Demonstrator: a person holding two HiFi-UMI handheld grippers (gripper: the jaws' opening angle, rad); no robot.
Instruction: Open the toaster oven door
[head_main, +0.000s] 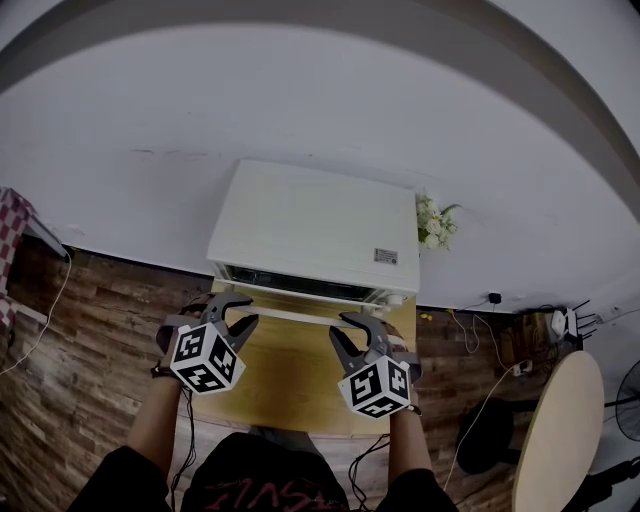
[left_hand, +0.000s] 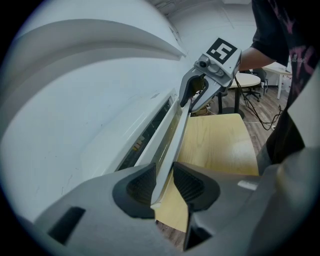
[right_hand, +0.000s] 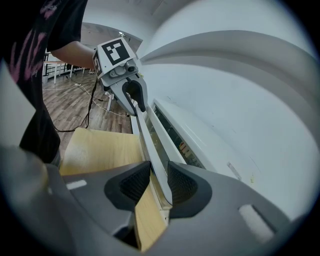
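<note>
At the near face of the toaster oven (head_main: 310, 225) on the wooden table (head_main: 290, 385), your left gripper (head_main: 233, 308) and right gripper (head_main: 356, 326) each clamped the door handle (head_main: 300, 316), with the door barely ajar. Pulling unevenly could have slipped a pad off or dragged the oven forward.

No legible text. Small label (head_main: 386, 256) on toaster oven (head_main: 300, 215) top was too tiny; red shirt print (head_main: 243, 494) was cut off.
</note>
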